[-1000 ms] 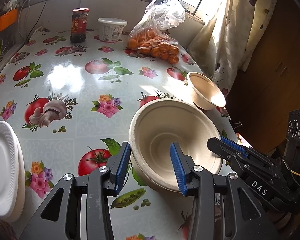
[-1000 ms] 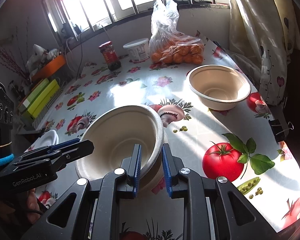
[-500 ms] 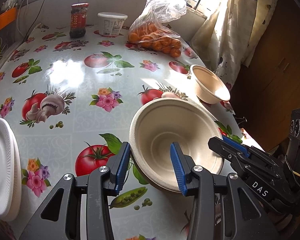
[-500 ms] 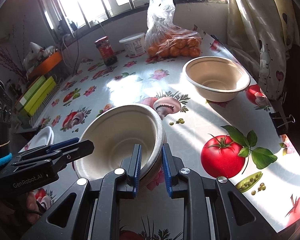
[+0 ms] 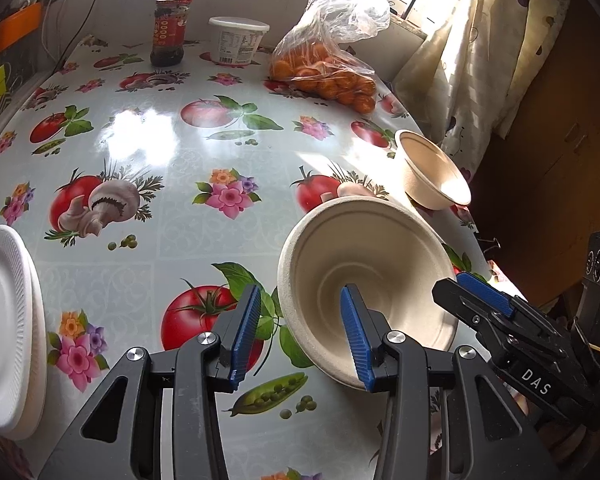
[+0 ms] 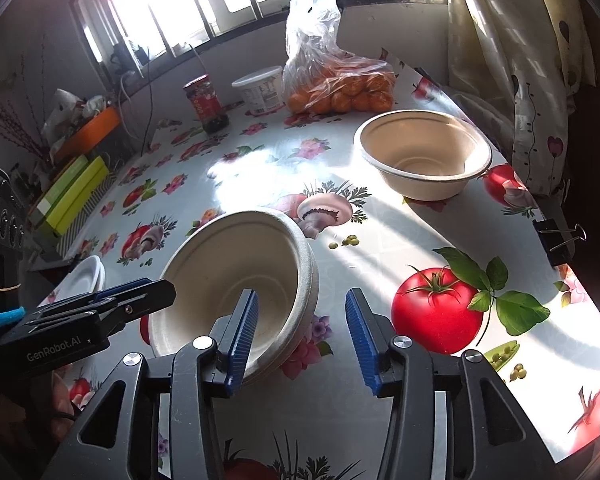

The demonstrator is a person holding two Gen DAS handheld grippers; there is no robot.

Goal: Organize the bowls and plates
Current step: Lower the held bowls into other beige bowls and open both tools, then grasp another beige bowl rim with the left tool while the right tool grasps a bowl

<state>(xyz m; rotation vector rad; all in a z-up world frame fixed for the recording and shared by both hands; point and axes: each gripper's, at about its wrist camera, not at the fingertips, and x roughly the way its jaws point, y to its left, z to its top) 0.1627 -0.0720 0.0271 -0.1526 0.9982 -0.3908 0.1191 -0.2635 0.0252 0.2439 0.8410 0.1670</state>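
A beige paper bowl [image 5: 364, 280] sits tilted on the flowered tablecloth, also in the right wrist view [image 6: 236, 280]. My left gripper [image 5: 300, 336] is open, its jaws straddling the bowl's near rim without pinching it. My right gripper [image 6: 300, 336] is open, its jaws astride the bowl's right rim. A second beige bowl [image 6: 424, 156] stands upright toward the table's far right [image 5: 432, 172]. A stack of white plates [image 5: 4, 328] lies at the left edge, small in the right wrist view [image 6: 86, 276].
At the back stand a dark jar [image 5: 171, 32], a white tub [image 5: 238, 40] and a bag of oranges [image 5: 328, 68]. A curtain [image 6: 516, 60] hangs at the right. A binder clip [image 6: 556, 236] grips the table's right edge. Green boxes [image 6: 70, 196] lie at the left.
My right gripper has opened and let go of the bowl's rim. The bowl now tilts more steeply. The left gripper stays open around the opposite rim.
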